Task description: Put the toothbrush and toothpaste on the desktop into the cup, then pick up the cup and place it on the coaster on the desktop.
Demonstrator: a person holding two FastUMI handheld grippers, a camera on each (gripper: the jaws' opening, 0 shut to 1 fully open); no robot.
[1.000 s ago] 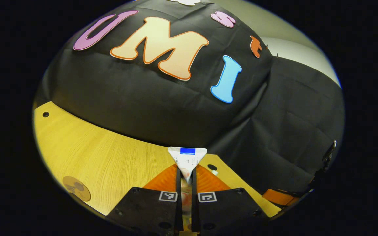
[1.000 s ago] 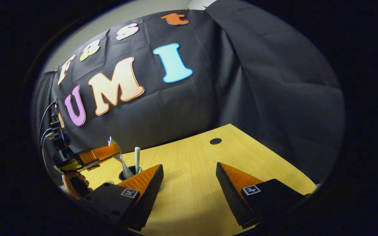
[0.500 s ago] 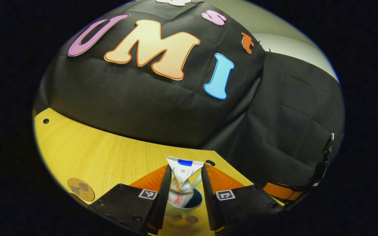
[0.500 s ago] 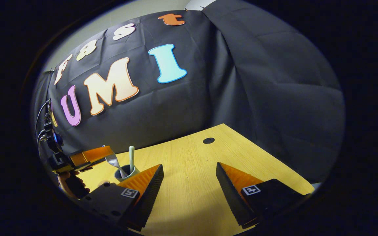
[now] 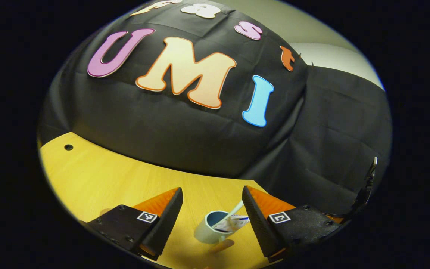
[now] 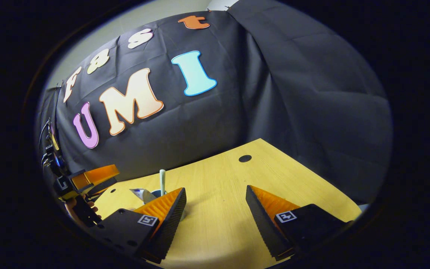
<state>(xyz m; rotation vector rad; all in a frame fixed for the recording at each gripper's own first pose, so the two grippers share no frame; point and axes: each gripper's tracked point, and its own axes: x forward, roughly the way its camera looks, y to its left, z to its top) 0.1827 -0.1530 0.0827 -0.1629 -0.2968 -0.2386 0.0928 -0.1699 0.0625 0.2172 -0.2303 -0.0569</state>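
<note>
The left gripper [image 5: 212, 201] is wide open and holds nothing. Just below it the cup [image 5: 210, 232] stands on the desk [image 5: 99, 175], with the toothbrush [image 6: 162, 180] and toothpaste [image 5: 233, 224] leaning inside. Next, grab the cup gently by its side so nothing tips. The right gripper [image 6: 215, 201] is open too.
</note>
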